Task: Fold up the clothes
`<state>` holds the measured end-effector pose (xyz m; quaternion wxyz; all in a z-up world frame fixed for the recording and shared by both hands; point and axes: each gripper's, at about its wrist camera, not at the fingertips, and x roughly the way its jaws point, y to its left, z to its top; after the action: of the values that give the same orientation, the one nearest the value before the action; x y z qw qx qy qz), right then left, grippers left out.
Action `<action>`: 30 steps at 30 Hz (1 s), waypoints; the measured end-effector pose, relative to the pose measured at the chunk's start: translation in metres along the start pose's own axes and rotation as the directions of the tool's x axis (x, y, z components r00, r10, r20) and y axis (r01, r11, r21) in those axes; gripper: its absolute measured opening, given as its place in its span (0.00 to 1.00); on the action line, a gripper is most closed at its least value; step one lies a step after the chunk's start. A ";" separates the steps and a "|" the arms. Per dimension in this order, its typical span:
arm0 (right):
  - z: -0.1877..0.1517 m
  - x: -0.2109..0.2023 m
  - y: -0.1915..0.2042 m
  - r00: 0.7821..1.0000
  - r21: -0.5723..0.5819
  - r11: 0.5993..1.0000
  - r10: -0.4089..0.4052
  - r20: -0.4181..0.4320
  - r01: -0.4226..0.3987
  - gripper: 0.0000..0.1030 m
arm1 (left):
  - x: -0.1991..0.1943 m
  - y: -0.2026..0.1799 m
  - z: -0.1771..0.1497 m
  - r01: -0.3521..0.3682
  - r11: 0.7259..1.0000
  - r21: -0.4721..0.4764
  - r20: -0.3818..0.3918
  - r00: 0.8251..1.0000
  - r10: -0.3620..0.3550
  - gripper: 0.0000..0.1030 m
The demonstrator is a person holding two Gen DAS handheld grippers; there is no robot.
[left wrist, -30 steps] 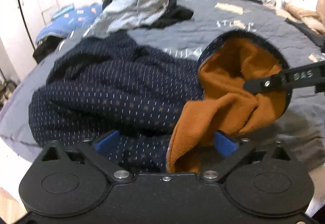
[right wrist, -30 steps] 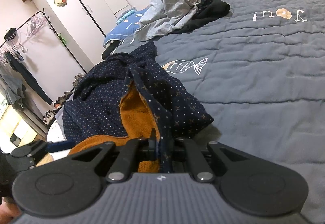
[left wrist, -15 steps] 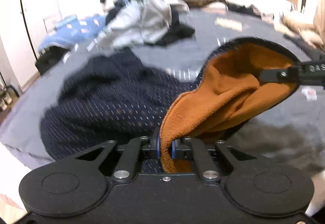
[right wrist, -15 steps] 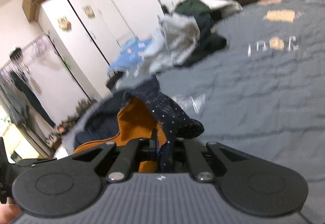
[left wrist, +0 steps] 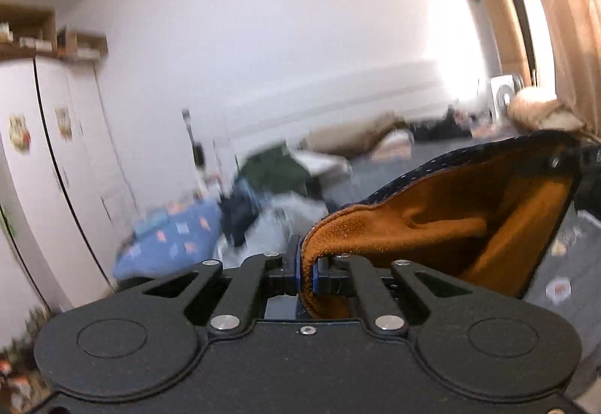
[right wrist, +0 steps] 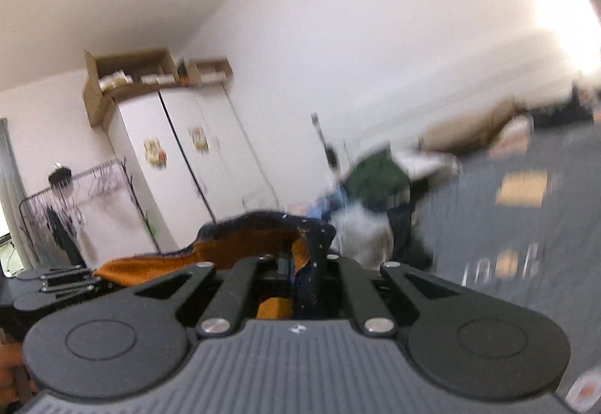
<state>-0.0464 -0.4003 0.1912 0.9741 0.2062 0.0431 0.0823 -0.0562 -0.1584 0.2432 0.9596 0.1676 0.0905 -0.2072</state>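
A navy dotted garment with an orange fleece lining (left wrist: 443, 226) is stretched in the air between both grippers. My left gripper (left wrist: 308, 271) is shut on the lining's edge, its blue pads pinching the cloth. The right gripper (left wrist: 578, 166) shows at the right edge of the left wrist view, clamped on the other end. In the right wrist view my right gripper (right wrist: 300, 275) is shut on the navy edge of the garment (right wrist: 240, 248). The left gripper (right wrist: 56, 282) appears at the lower left there. The part of the garment hanging below is hidden.
A grey quilted bed (right wrist: 526, 245) lies below and ahead, with a heap of mixed clothes (left wrist: 270, 188) and a blue patterned pillow (left wrist: 169, 241) at its far side. White wardrobes (right wrist: 180, 166) stand at left, a clothes rack (right wrist: 75, 196) beside them. Curtains (left wrist: 563, 19) hang at right.
Both grippers rose together, lifting the garment off the bed, and tilted up to face the wall. The left gripper closed on the orange lining edge. The right kept its grip.
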 end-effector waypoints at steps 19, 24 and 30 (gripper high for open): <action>0.197 -0.132 0.090 0.936 -0.308 0.942 -0.018 0.351 0.133 0.03 | -0.111 -0.022 0.173 -0.025 0.996 0.083 0.360 0.933 -0.007 0.05; 0.185 -0.102 0.061 0.952 -0.274 0.946 -0.090 0.292 0.173 0.03 | -0.042 -0.044 0.163 0.045 0.996 0.082 0.280 0.958 -0.067 0.05; 0.130 -0.014 -0.011 0.966 -0.199 0.949 -0.221 0.133 0.245 0.03 | 0.108 -0.082 0.107 0.141 0.988 0.056 0.061 0.988 -0.145 0.05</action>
<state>-0.0430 -0.4636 0.3057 0.9943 0.0982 0.0046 -0.0408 0.0163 -0.3066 0.2929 0.9400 0.1786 0.0654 -0.2831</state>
